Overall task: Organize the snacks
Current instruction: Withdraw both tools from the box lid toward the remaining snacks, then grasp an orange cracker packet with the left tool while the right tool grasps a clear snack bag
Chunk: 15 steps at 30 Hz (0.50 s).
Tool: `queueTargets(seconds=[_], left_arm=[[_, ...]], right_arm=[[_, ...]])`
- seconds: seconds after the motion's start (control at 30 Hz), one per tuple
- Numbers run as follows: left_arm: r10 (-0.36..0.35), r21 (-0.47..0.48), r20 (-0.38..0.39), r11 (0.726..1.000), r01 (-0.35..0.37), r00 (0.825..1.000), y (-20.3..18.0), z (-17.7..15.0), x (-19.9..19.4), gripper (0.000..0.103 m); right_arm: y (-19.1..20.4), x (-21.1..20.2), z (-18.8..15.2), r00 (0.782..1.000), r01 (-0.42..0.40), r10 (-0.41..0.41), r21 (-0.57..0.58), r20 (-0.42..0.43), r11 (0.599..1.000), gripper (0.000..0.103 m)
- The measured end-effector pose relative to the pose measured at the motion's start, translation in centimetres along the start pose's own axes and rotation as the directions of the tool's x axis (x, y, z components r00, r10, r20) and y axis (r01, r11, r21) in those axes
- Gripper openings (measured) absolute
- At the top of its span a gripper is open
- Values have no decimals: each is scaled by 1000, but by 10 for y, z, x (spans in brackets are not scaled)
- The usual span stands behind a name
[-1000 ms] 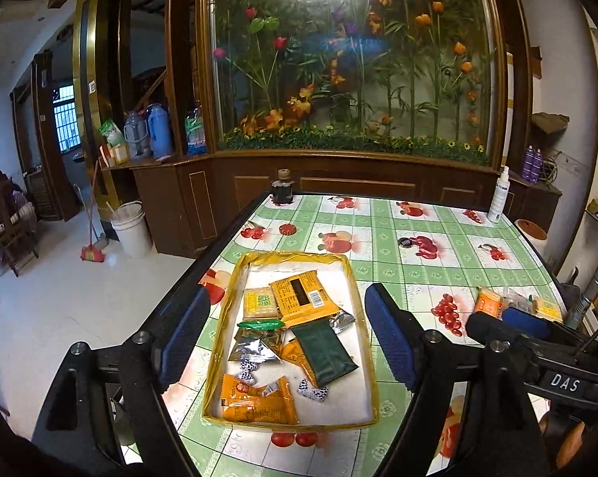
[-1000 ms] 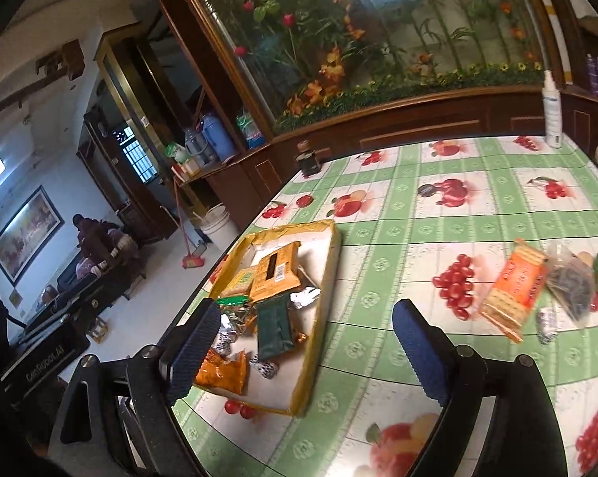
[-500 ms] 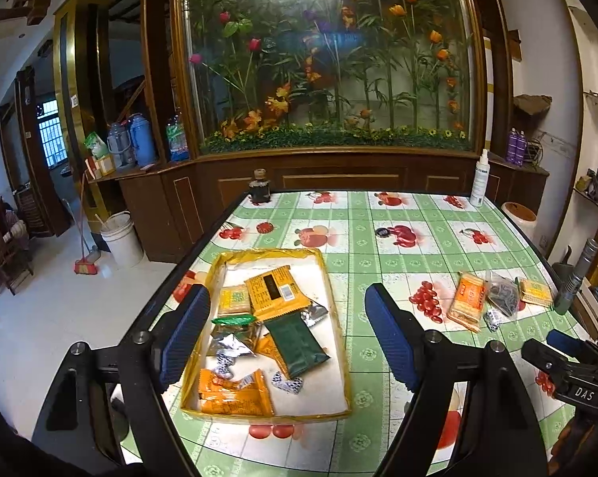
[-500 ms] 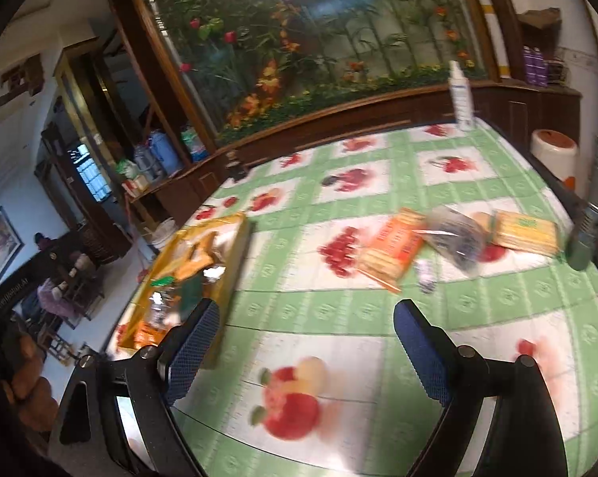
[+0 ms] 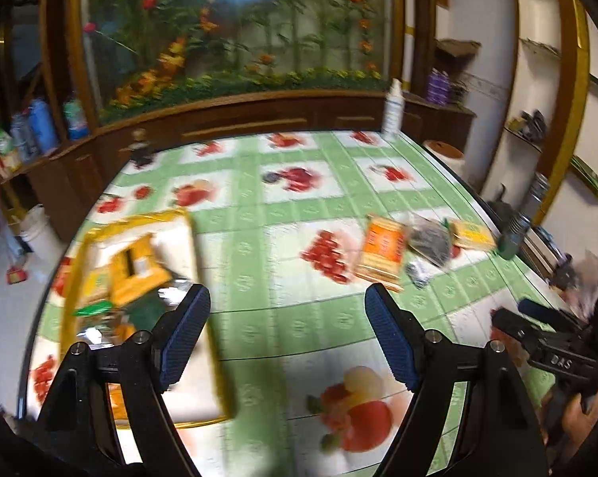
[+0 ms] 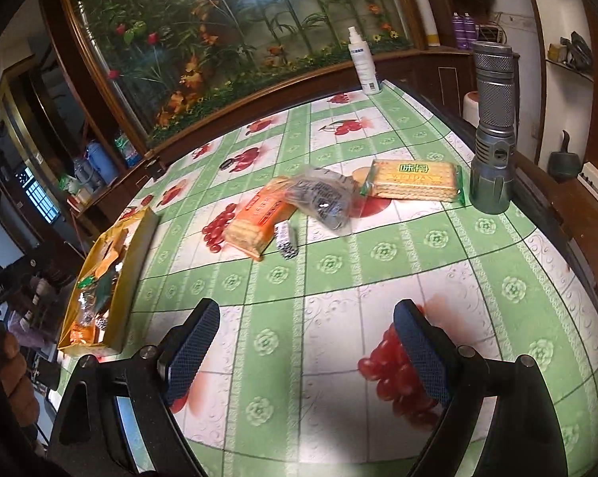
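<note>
Right wrist: crinkly clear bag (image 6: 326,198) btwn two flat cracker packs.

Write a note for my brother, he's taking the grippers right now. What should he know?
Left gripper and right gripper: both open, holding nothing, above the table.
Yellow tray at the left already holds several snacks.
Still loose on the table: orange cracker pack, clear bag, small striped candy, yellow biscuit pack beside the flashlight.
Left to do: move those four into the tray.
</note>
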State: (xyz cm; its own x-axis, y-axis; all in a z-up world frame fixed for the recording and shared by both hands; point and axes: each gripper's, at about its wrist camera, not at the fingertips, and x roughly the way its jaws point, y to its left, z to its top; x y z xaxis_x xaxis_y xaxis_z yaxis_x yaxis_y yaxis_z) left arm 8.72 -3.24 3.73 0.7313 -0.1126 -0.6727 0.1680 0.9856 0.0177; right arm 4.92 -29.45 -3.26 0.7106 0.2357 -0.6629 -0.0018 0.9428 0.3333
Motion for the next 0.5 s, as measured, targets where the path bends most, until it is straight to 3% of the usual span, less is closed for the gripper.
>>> queueTargets(seconds=[0.07,0.37,0.5], left_arm=[[-34,9,-23,999,35,999,-10,4,12,80],[-31,73,-95,997,38,995,-48,16,62,80],[-45,73,-129,996,54,991,-50,20,82,80]], right_arm=[[-2,4,7,1000,4,-4,-9,4,1000,91],[7,35,37,1000,-23,22,-62,-14,998,91],[16,56,47,999,-19,16,-116,-33,993,85]])
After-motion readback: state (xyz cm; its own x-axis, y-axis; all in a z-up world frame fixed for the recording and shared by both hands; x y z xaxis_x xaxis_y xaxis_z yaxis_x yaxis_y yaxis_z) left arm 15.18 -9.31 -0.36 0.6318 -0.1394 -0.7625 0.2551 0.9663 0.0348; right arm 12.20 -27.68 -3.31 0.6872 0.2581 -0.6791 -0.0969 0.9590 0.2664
